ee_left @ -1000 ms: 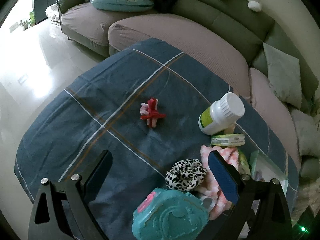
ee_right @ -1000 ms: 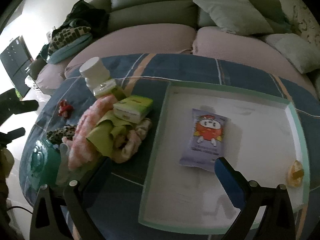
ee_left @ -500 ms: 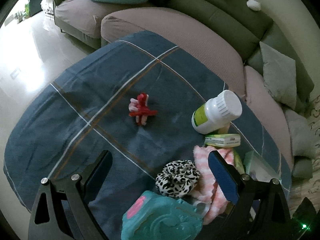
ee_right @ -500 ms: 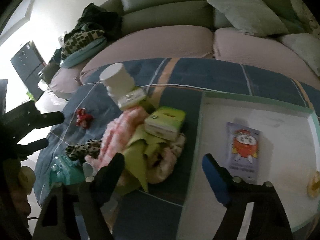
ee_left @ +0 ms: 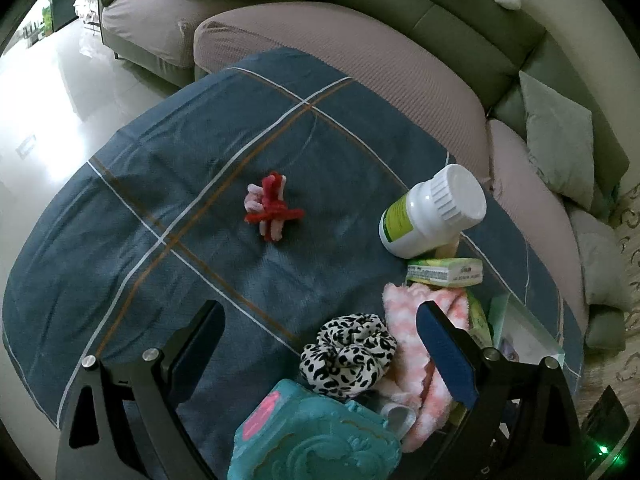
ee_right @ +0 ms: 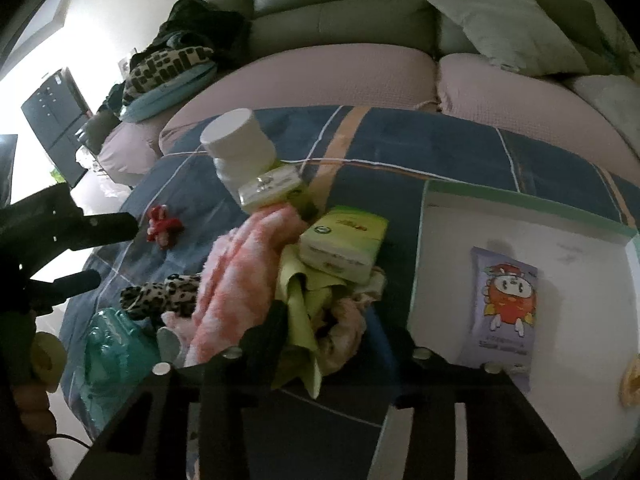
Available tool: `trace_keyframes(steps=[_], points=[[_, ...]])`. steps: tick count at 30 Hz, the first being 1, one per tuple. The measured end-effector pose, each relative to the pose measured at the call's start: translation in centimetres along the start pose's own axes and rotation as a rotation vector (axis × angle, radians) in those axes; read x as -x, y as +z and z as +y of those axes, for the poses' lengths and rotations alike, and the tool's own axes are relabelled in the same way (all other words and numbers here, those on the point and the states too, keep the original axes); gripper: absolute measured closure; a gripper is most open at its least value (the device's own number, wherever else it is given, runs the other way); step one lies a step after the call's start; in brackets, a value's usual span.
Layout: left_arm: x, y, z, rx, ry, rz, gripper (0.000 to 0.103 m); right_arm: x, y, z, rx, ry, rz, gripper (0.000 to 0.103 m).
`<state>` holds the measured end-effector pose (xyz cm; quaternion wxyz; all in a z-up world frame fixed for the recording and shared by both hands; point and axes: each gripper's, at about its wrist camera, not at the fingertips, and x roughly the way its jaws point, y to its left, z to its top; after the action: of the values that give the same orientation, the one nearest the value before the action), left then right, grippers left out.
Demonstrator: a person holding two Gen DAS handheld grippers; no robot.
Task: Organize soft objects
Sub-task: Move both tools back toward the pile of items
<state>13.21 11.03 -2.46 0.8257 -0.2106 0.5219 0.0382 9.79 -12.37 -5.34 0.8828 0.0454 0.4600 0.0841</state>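
A table under a dark blue cloth with white and orange check lines (ee_left: 168, 184) fills both views, a curved pink-and-grey sofa (ee_left: 360, 68) wrapping its far side and a pale glossy floor (ee_left: 44, 112) lying beyond its left edge. The left gripper (ee_left: 320, 340) hangs with its jaws wide apart and nothing between them. Ahead of it the cloth is bare but for a red and pink fuzzy knot (ee_left: 270, 208); a leopard-print scrunchie (ee_left: 348, 352) sits between its fingertips, nearer the right one. A teal plastic case (ee_left: 316, 436) lies close under it.

The right gripper (ee_right: 320, 328) has just been closing. Its jaws now straddle the near end of the soft heap: a pink fluffy cloth (ee_right: 244, 272), a yellow-green cloth (ee_right: 300, 312) and a pale frilled fabric (ee_right: 348, 332); whether the pads press I cannot tell. A green tissue pack (ee_right: 344, 244) tops the heap, a white-capped bottle (ee_right: 240, 152) behind. Just to the right a white tray with a green rim (ee_right: 520, 196) holds a snack packet (ee_right: 504, 304).
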Motion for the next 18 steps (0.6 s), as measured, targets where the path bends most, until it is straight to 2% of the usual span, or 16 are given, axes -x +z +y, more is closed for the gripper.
trace_keyframes(steps=[11,18], points=[[0.1,-0.2,-0.6,-0.021,-0.002,0.009,0.006,-0.5,-0.3,1.5,0.047,0.02,0.006,0.069],[0.0,-0.5,-1.8,-0.055,-0.025,0.019,0.006,-1.2,-0.3,1.6,0.039,0.022,0.007,0.082]])
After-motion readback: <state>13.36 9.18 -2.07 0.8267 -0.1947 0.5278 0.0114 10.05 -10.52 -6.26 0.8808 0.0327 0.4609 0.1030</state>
